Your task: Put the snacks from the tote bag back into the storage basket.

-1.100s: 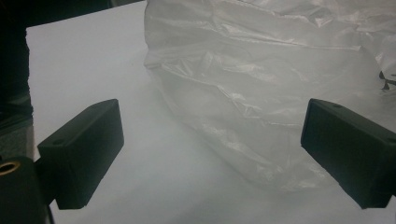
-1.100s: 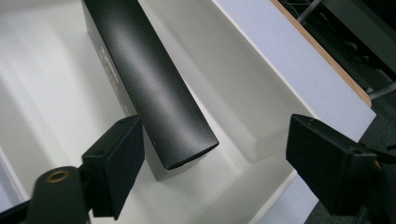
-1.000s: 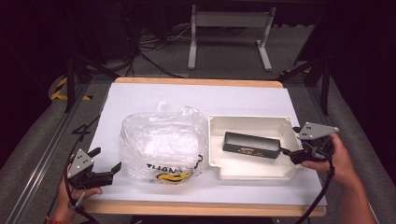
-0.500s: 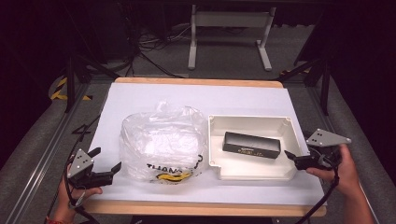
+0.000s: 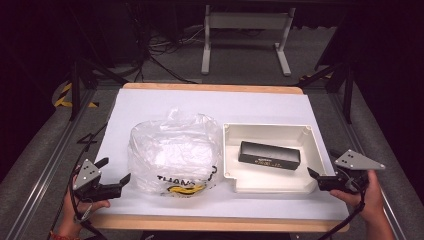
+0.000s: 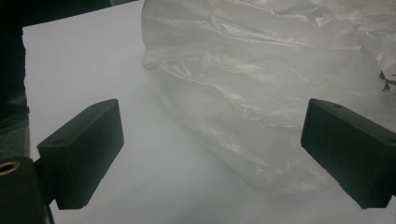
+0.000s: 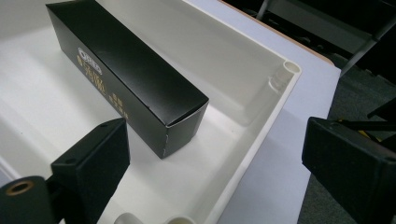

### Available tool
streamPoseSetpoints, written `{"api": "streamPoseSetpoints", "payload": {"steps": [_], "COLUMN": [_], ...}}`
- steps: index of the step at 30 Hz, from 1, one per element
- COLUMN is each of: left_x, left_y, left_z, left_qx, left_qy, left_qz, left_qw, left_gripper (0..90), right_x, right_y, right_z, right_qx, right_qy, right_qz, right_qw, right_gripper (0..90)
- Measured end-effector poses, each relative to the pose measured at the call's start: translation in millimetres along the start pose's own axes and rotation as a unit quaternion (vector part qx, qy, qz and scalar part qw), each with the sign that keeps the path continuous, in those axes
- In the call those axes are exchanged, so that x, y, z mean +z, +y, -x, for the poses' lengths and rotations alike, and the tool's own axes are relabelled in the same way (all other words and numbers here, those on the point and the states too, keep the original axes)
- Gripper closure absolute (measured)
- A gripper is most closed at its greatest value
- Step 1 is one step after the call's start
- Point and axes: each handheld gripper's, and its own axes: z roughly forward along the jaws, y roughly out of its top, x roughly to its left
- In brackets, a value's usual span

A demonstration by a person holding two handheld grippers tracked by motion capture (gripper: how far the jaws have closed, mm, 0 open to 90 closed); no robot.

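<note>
Black box (image 5: 270, 155) lies in the tray (image 5: 265, 183) just ahead of my right tongs (image 5: 315, 176), spread and empty like my left tongs (image 5: 116, 173) beside the bag (image 5: 170, 150); bagging looks not yet begun.

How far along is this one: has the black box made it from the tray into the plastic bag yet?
Nothing looks done yet. The black box lies flat in the white tray, and the plastic bag sits beside the tray, untouched. Nothing is in hand: the left gripper is open near the bag, the right gripper open at the tray's right edge. Grasping and bagging the box would remain.
</note>
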Motion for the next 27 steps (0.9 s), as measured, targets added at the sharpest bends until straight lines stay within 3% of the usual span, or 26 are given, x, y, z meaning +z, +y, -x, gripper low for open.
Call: {"api": "streamPoseSetpoints", "payload": {"steps": [9,15,20,27], "left_x": [-1.4,-0.4,-1.0,-1.4], "left_y": [0.3,0.9,0.5,0.5], "left_z": [-1.0,-0.8,-2.4,-3.9], "left_qx": [-0.003,-0.004,-0.007,-0.009], "left_qy": [0.002,0.004,0.006,0.008], "left_qz": [0.003,0.002,0.003,0.007], "left_qw": [1.0,1.0,1.0,0.9999], "left_gripper": [6.7,6.7,6.7,6.7], "right_x": [-4.2,-5.6,-3.7,-0.6], "right_y": [-18.1,-27.3,-35.5,-47.6], "right_z": [-7.0,-7.7,-14.2,-20.1], "right_qx": [0.02,0.035,0.029,0.042], "right_qy": [-0.023,-0.022,-0.03,-0.031], "right_qz": [0.023,0.031,0.04,0.056], "right_qw": [0.9993,0.9987,0.9983,0.9971], "right_gripper": [7.5,7.1,6.7,6.0]}}
